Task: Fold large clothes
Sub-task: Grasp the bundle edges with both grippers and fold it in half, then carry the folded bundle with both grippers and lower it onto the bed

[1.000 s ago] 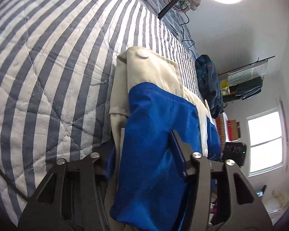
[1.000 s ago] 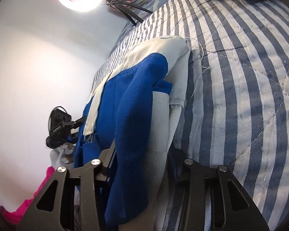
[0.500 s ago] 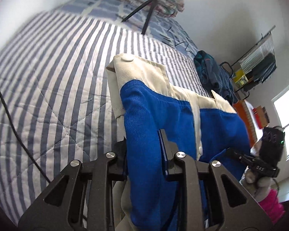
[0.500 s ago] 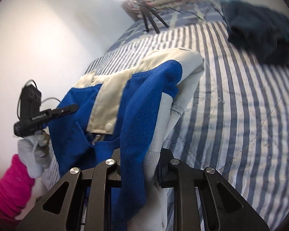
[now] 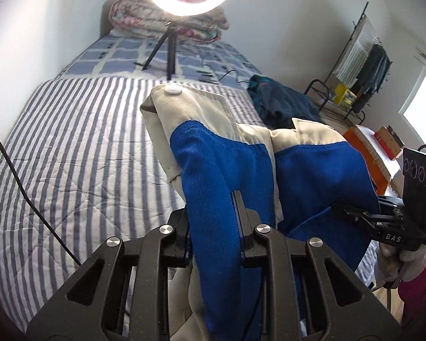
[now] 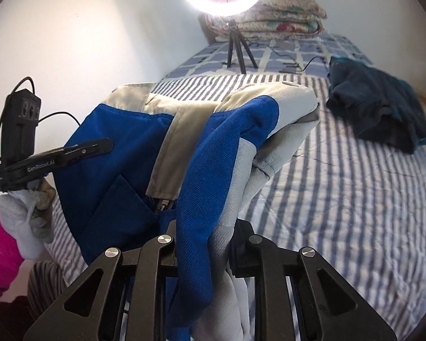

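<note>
Left wrist view: left gripper (image 5: 213,227) clamped on a bunched blue panel of the blue-and-cream jacket (image 5: 213,170), jaws just closing further, cloth pinched between. Jacket lifted above the striped bedspread (image 5: 71,147), stretching rightward to the right gripper (image 5: 352,213).

Right wrist view: right gripper (image 6: 204,233) likewise pinching a jacket (image 6: 127,142) fold, jaws just tightening. Garment's long axis strung between both grippers, left gripper (image 6: 93,146) across at the far end; bedspread (image 6: 340,184) open ahead for laying down.

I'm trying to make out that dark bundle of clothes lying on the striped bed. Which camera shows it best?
The right wrist view: the dark bundle of clothes lies in full view on the striped bed, its folds clear. In the left wrist view, the bundle is smaller, and the blue and cream garment covers its lower edge.
</note>
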